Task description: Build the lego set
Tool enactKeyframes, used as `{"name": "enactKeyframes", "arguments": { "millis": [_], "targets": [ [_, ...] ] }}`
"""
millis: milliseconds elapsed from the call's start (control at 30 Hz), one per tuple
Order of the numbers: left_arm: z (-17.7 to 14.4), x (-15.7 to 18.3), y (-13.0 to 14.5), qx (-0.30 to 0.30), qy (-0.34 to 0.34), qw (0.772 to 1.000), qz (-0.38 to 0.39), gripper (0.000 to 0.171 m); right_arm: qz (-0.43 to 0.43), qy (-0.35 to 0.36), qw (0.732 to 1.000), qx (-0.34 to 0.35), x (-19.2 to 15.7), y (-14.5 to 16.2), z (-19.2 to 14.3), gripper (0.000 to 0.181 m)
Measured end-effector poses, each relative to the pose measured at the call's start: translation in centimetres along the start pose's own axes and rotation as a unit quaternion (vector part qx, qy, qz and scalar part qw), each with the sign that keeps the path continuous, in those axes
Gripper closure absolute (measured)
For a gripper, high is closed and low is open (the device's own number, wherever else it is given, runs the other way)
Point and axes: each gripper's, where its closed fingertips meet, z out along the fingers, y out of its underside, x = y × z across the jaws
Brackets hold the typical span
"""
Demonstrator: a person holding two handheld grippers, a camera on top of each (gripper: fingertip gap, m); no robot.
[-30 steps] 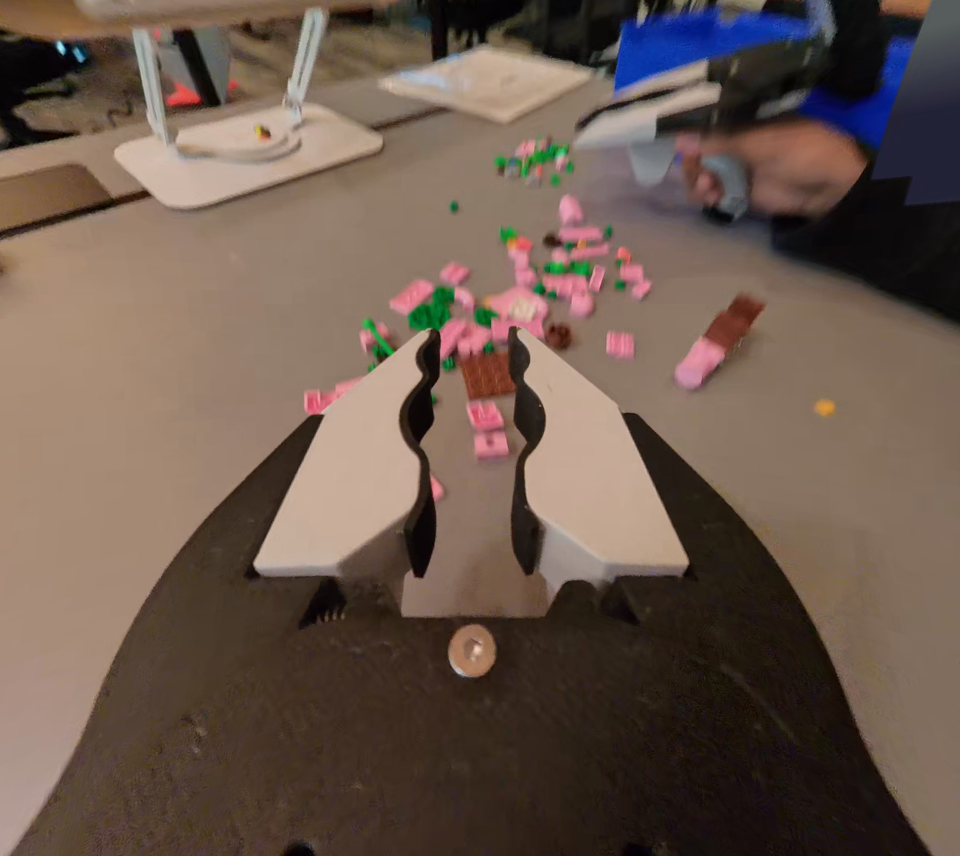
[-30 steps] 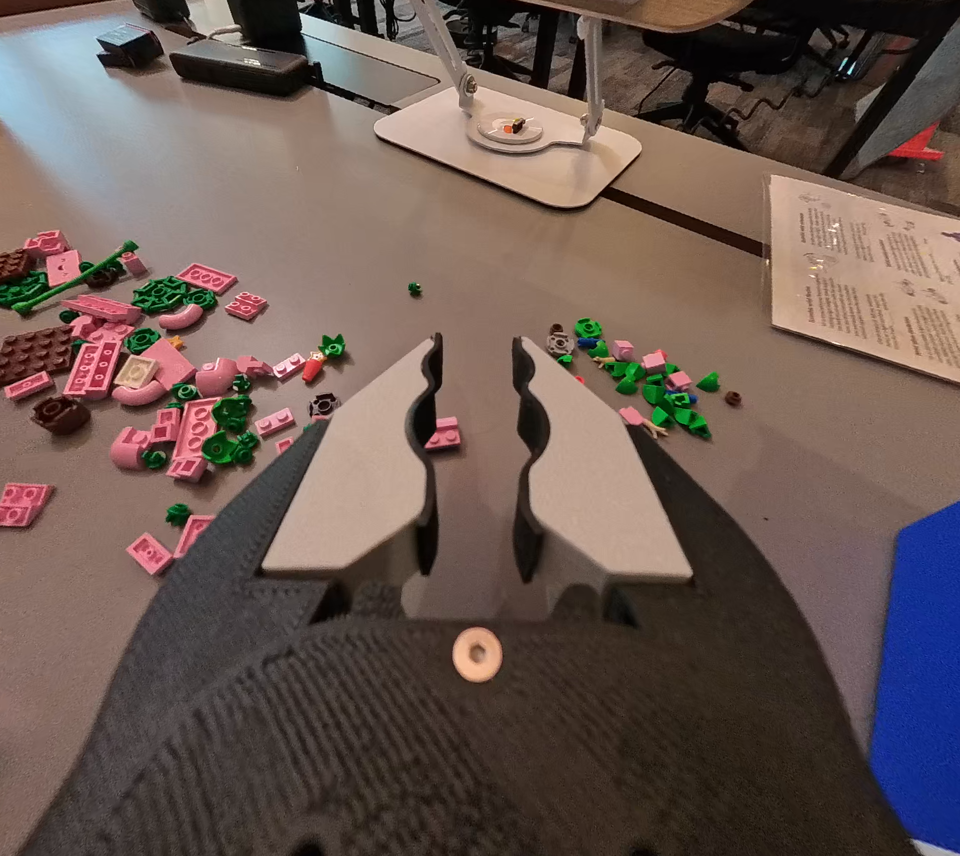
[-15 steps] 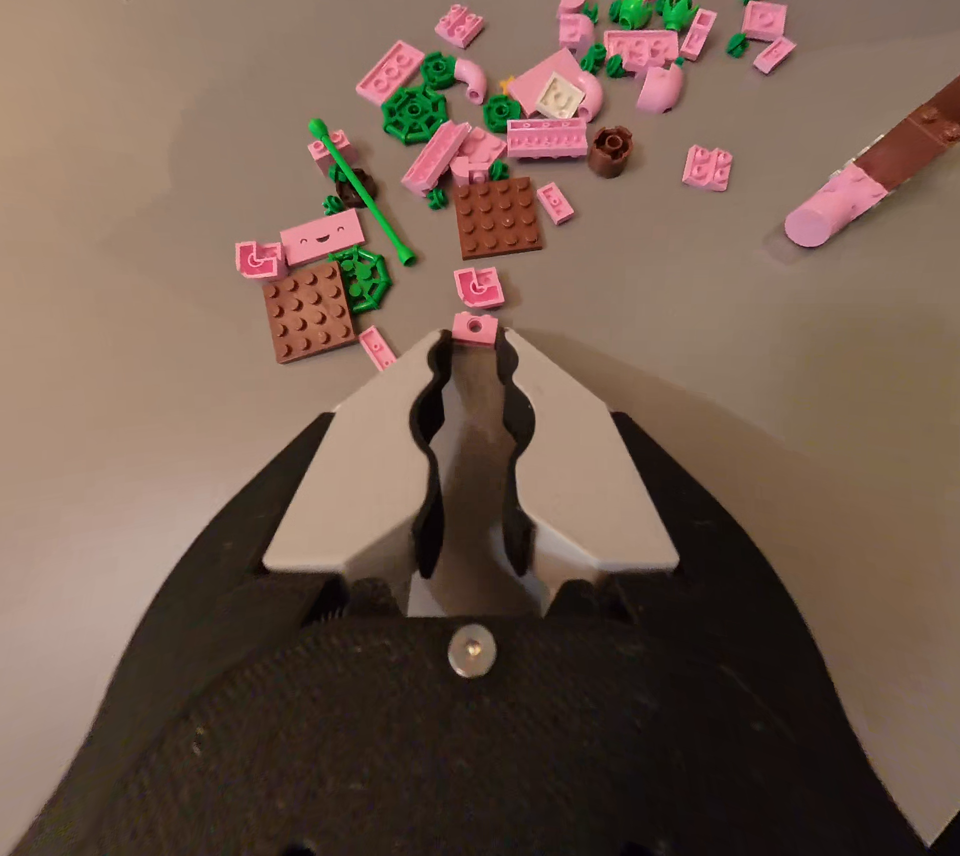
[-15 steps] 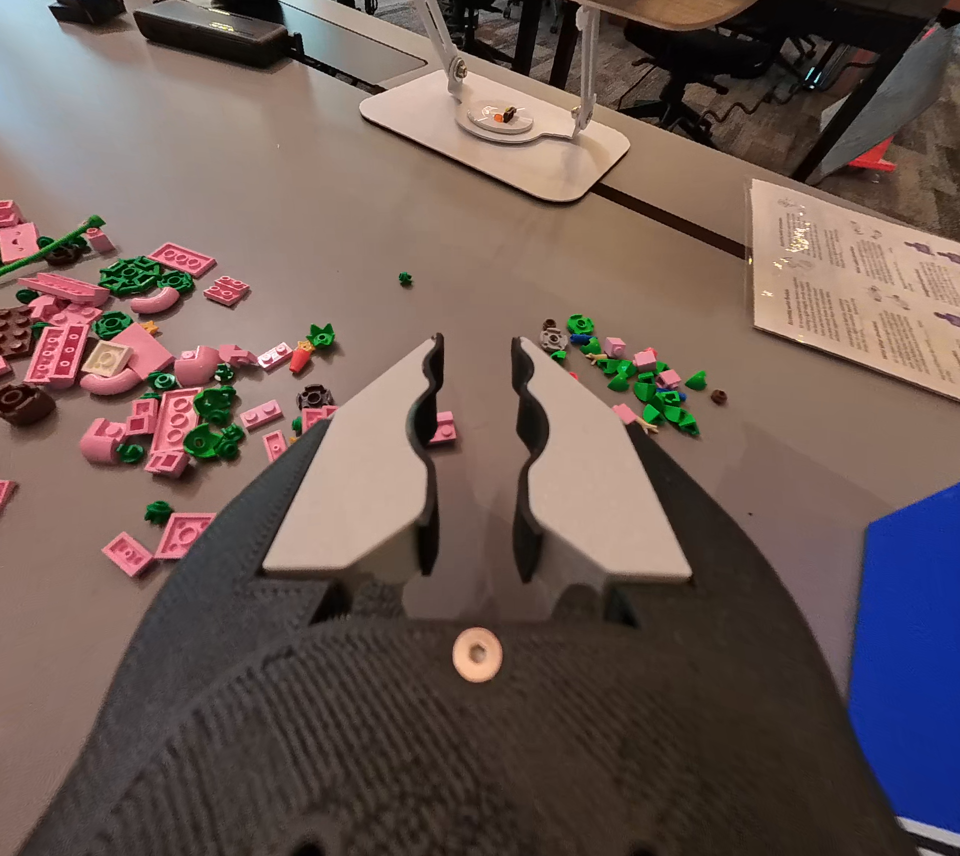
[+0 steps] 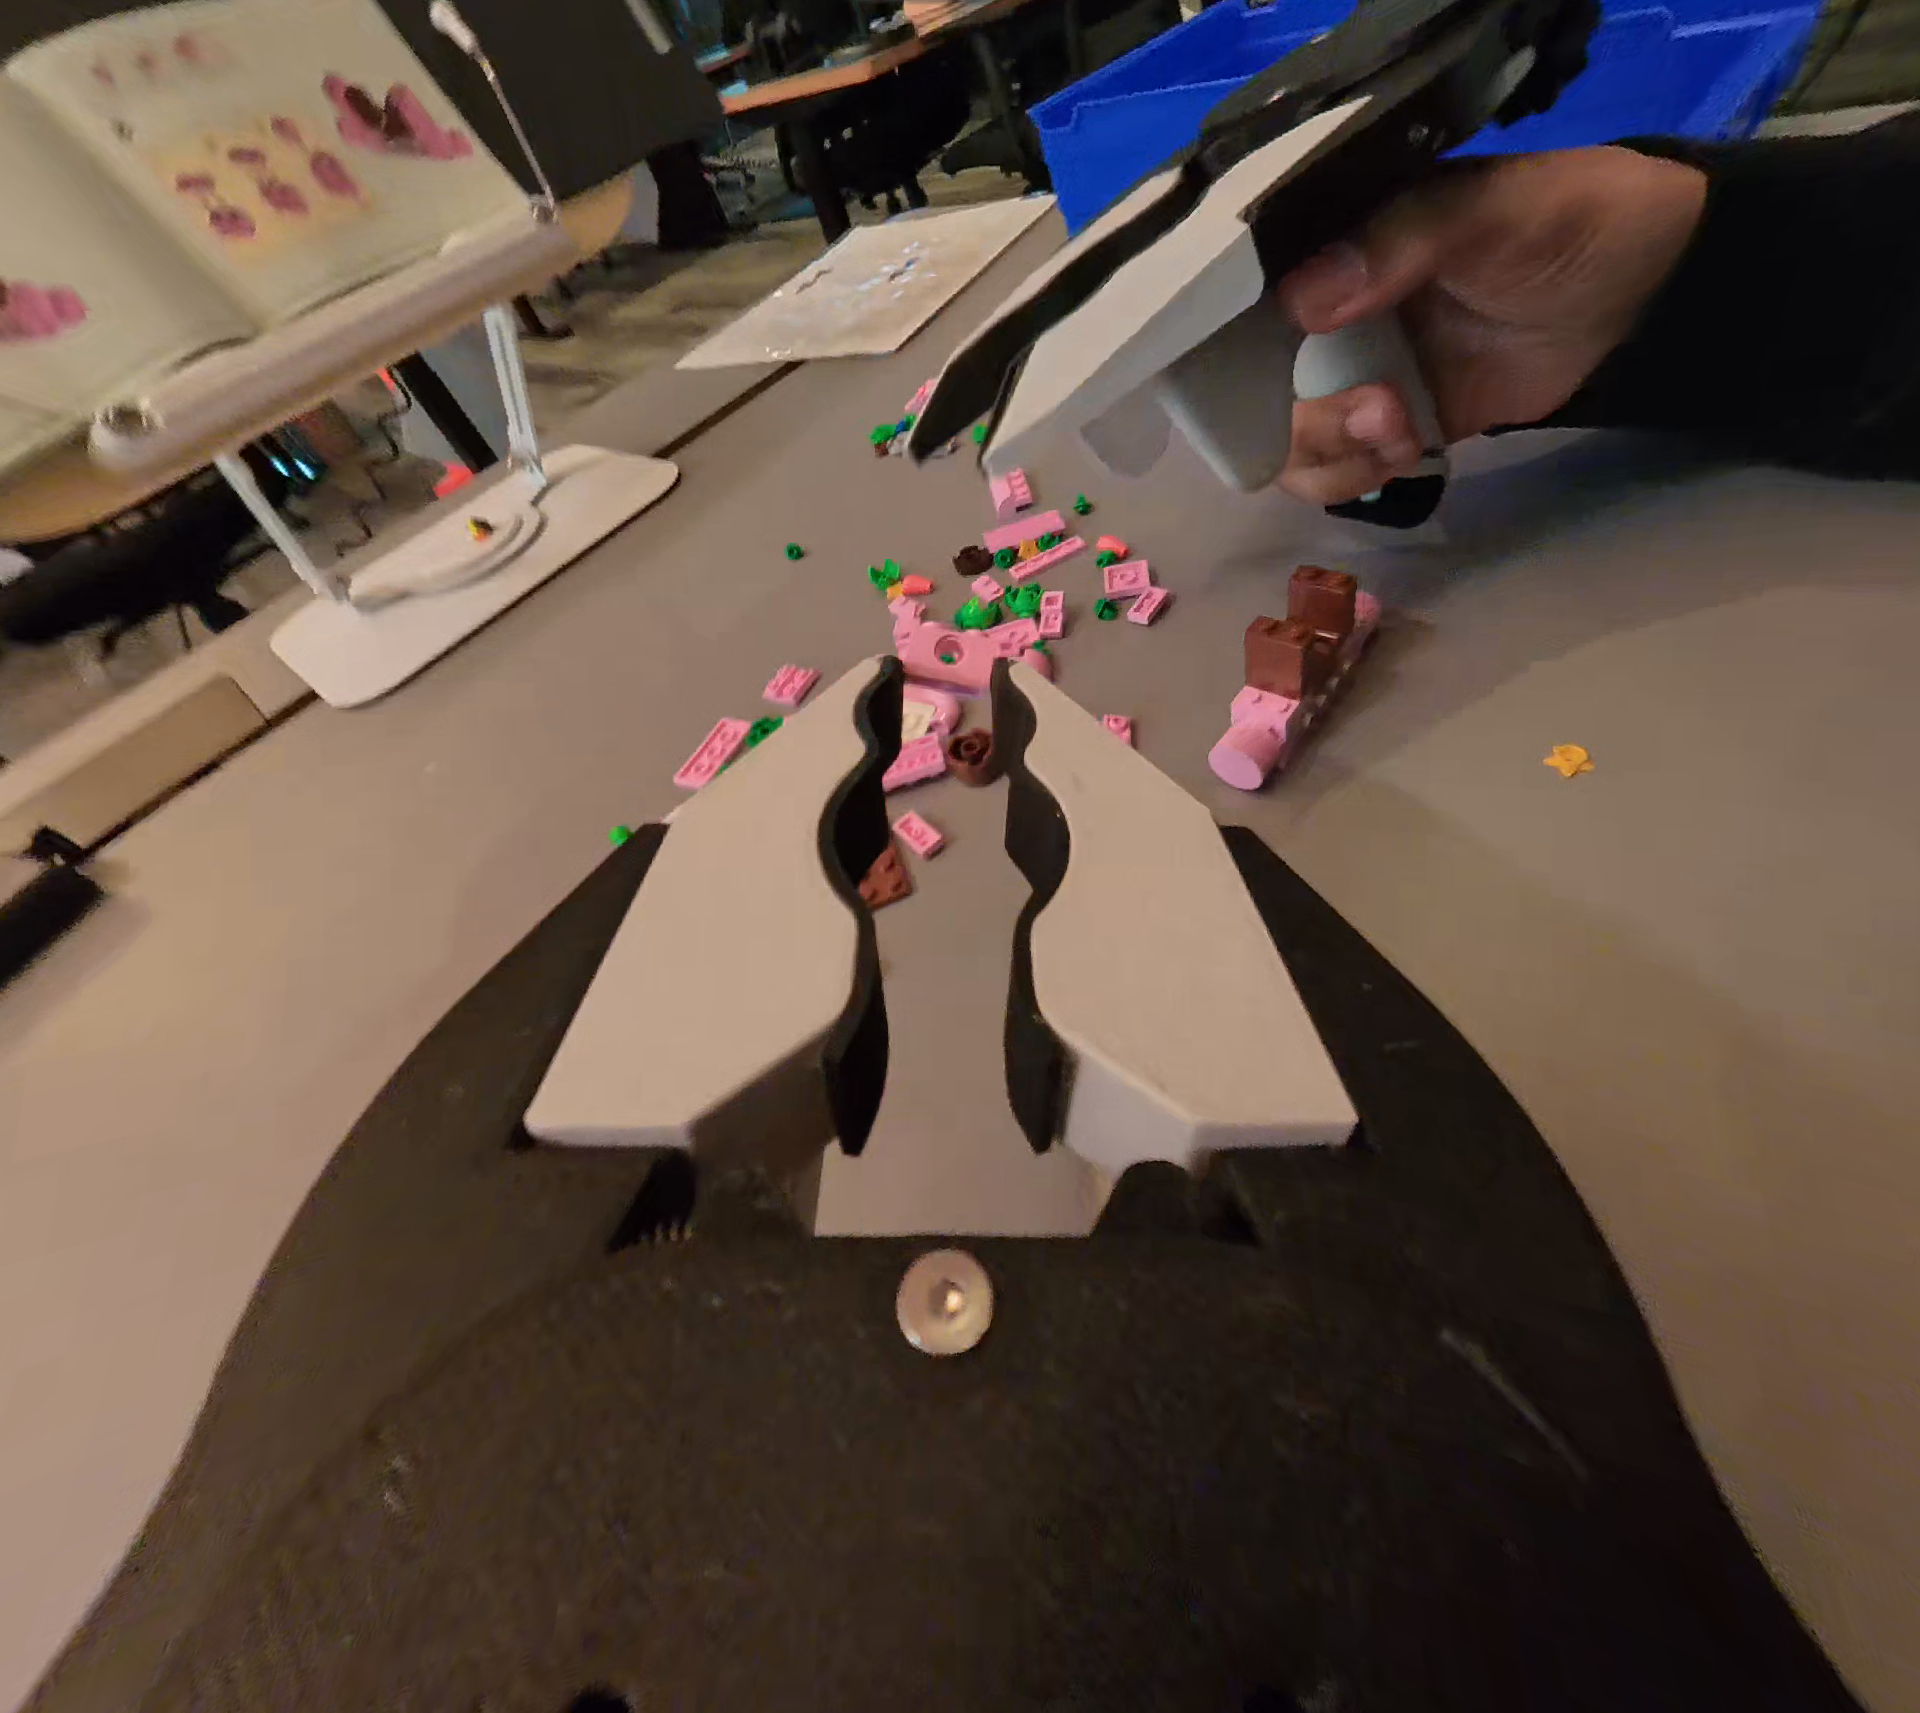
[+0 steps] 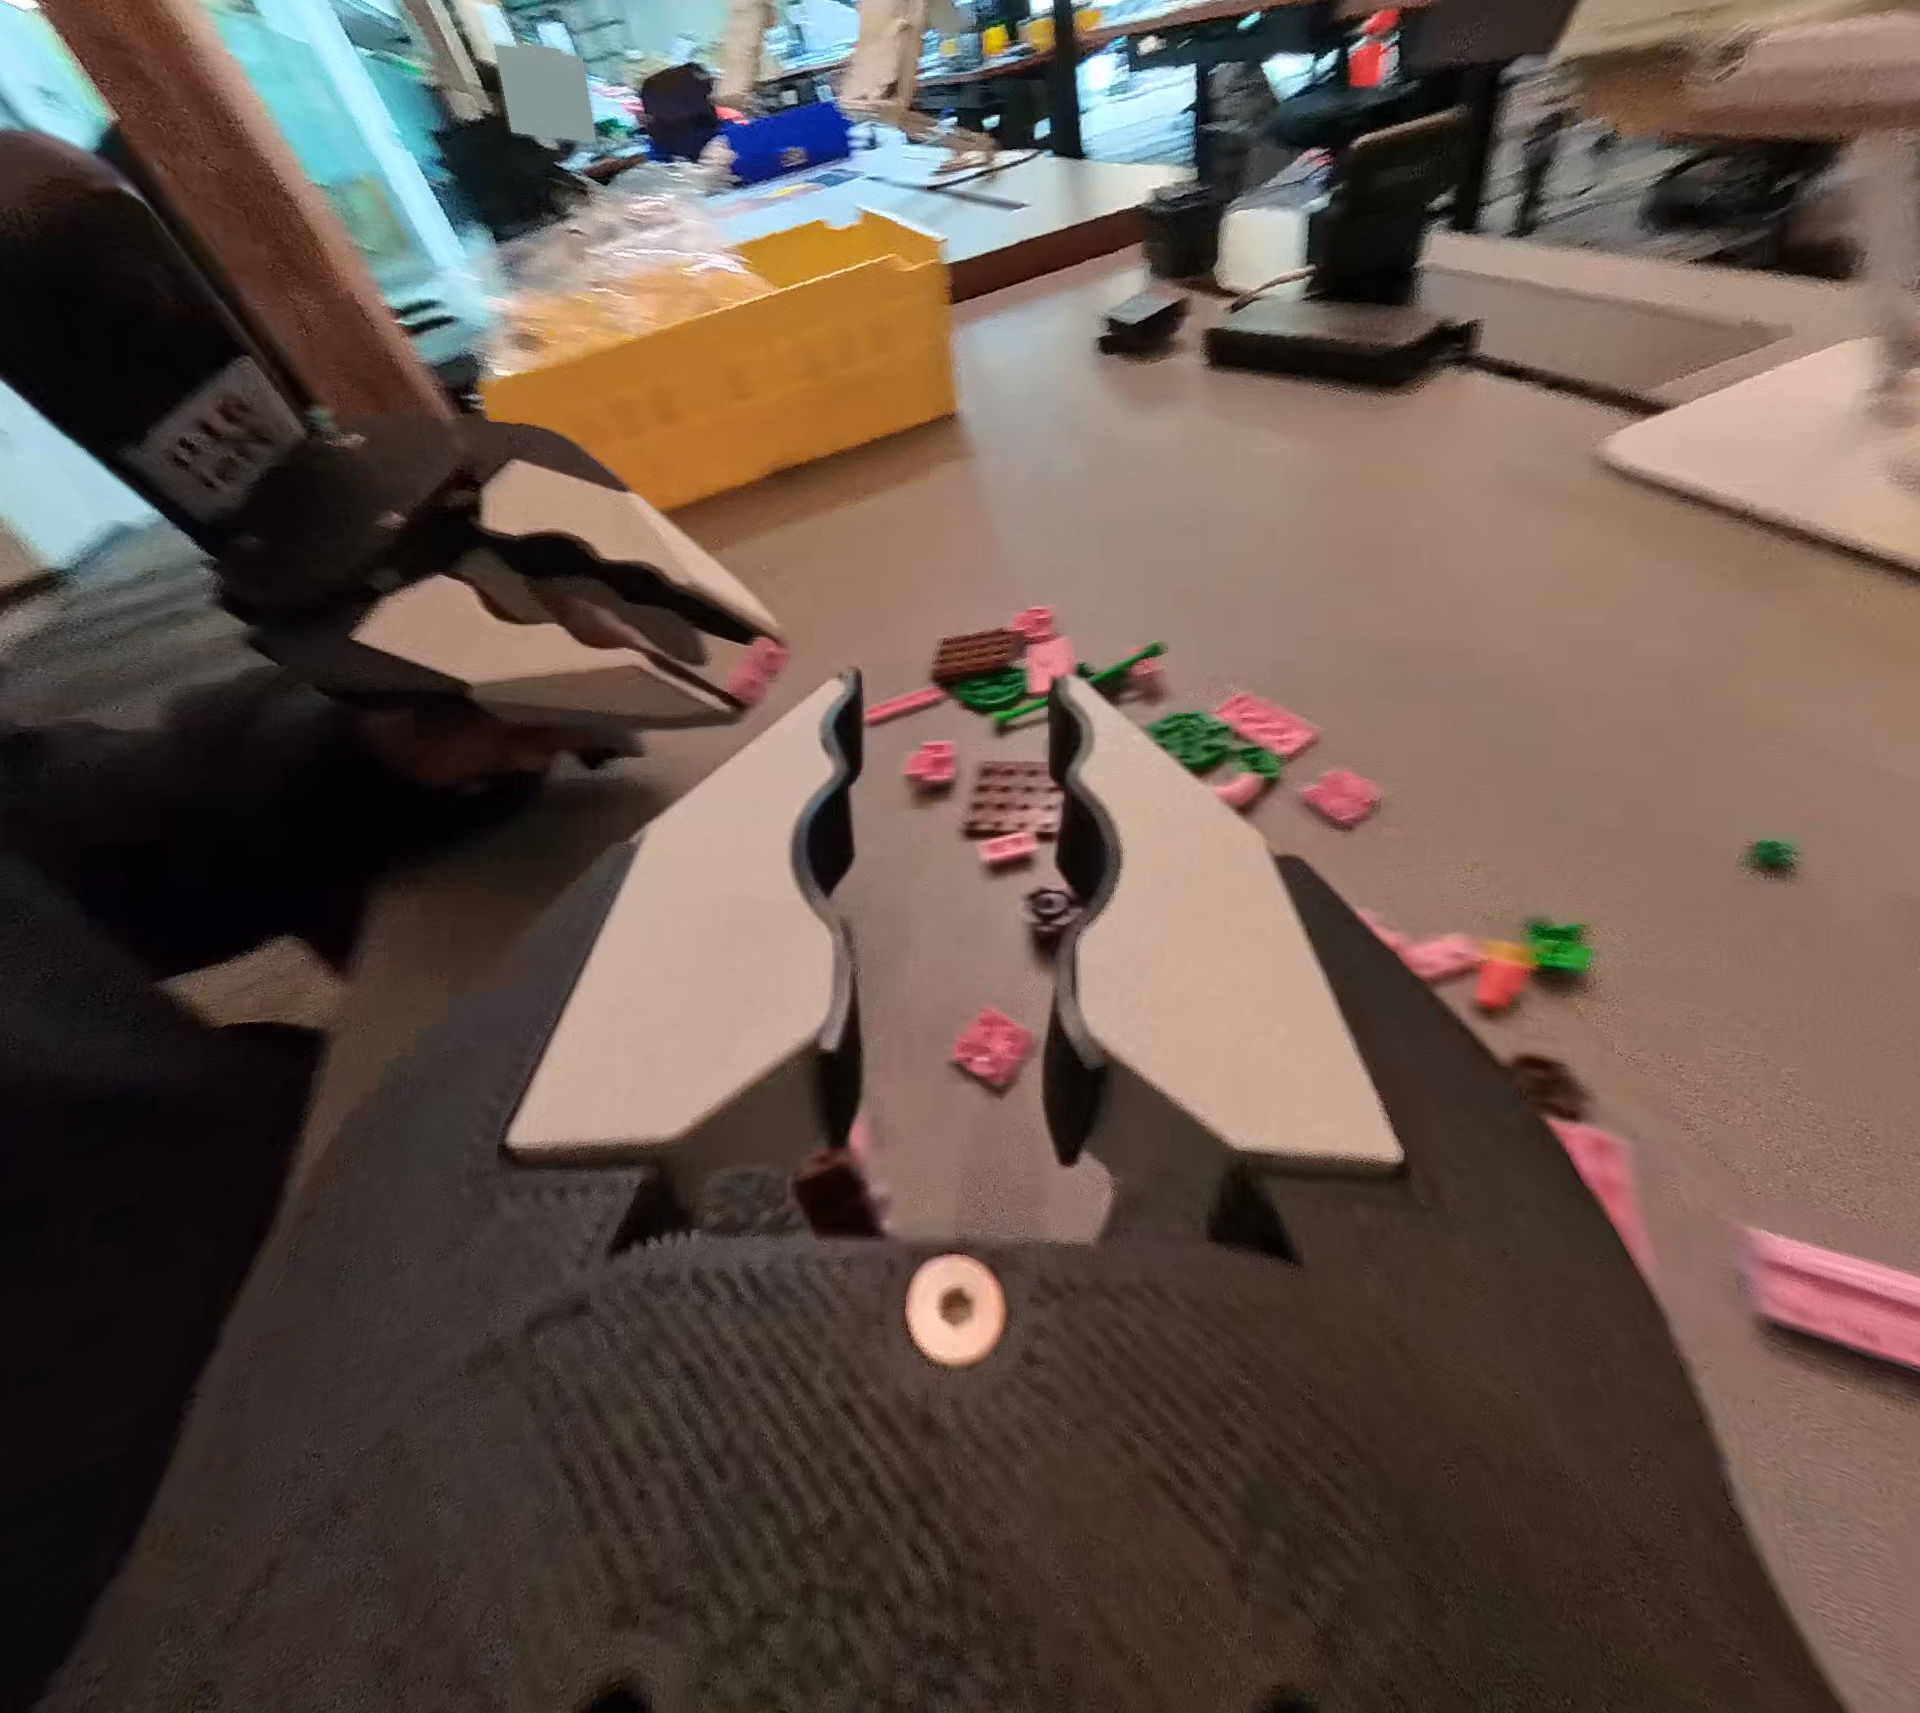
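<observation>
1. Carrying the small pink brick [image 6: 756, 669] to the part-build [image 5: 1299, 676] looks like the step in hand. It calls for a level, steady left gripper [image 5: 942, 676], since the brick sits only at the very fingertips and could twist out.
2. Bracing the part-build with the right gripper [image 6: 956, 692] before pressing would help. It lies loose on the table [image 5: 1558, 936], just right of the scattered pieces [image 5: 1023, 562], and would likely slide under a push.
3. Checking stud alignment against the open manual [image 5: 260, 188] on its stand is wise before pressing down.
4. Left jaws: nearly closed, with only a narrow gap. The right wrist view shows the pink brick pinched at their tips, clear of the table.
5. Right jaws: well apart and empty, hovering above the pieces and touching none.
</observation>
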Motion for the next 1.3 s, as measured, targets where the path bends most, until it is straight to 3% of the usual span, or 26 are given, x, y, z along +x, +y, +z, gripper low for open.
{"name": "enactKeyframes", "arguments": {
  "millis": [100, 233, 300, 367, 467, 600, 700, 767, 833, 967, 1167, 1300],
  "targets": [
    [0.5, 0.4, -0.6, 0.005, -0.015, 0.999, 0.048, 0.156, 0.063, -0.062, 0.996, -0.025, -1.9, 0.9, 0.6, 0.139],
    [1.4, 1.1, -1.5, 0.011, -0.013, 0.997, 0.071, 0.156, 0.141, -0.133, 0.981, -0.024, -3.5, 1.0, 0.7, 0.148],
    [1.8, 1.4, -1.7, 0.010, -0.012, 0.997, 0.081, 0.155, 0.157, -0.144, 0.977, -0.025, -3.8, 1.0, 0.7, 0.151],
    [2.3, 1.4, -1.6, 0.002, -0.026, 0.994, 0.102, 0.155, 0.158, -0.139, 0.977, -0.025, -3.6, 1.0, 0.7, 0.174],
    [2.7, 1.3, -1.3, -0.001, -0.034, 0.995, 0.098, 0.156, 0.146, -0.127, 0.980, -0.039, -3.0, 1.1, 0.4, 0.175],
    [2.9, 0.6, -0.1, -0.019, -0.029, 0.998, 0.049, 0.159, 0.137, -0.078, 0.985, -0.069, 0.6, 0.9, -2.6, 0.175],
    [2.9, 0.1, 0.7, -0.027, -0.018, 0.999, 0.005, 0.161, 0.140, 0.029, 0.986, -0.082, 3.7, 1.3, -7.4, 0.175],
    [3.0, -0.3, 0.9, -0.029, -0.016, 0.999, -0.016, 0.161, 0.097, 0.139, 0.969, -0.179, 5.6, 4.2, -10.7, 0.175],
    [3.1, -0.6, 0.9, -0.032, -0.014, 0.999, -0.027, 0.161, 0.059, 0.222, 0.931, -0.282, 6.8, 7.2, -13.2, 0.175],
    [2.8, -0.8, 1.0, -0.032, -0.020, 0.999, -0.027, 0.161, 0.039, 0.246, 0.895, -0.370, 6.8, 10.7, -14.0, 0.175],
    [2.4, -1.1, 1.0, -0.030, -0.027, 0.999, -0.025, 0.162, 0.039, 0.241, 0.889, -0.387, 7.2, 11.5, -13.4, 0.174],
    [2.3, -1.4, 1.2, -0.032, -0.028, 0.999, -0.031, 0.162, 0.025, 0.251, 0.887, -0.387, 7.2, 10.8, -13.9, 0.149]
  ]
}}
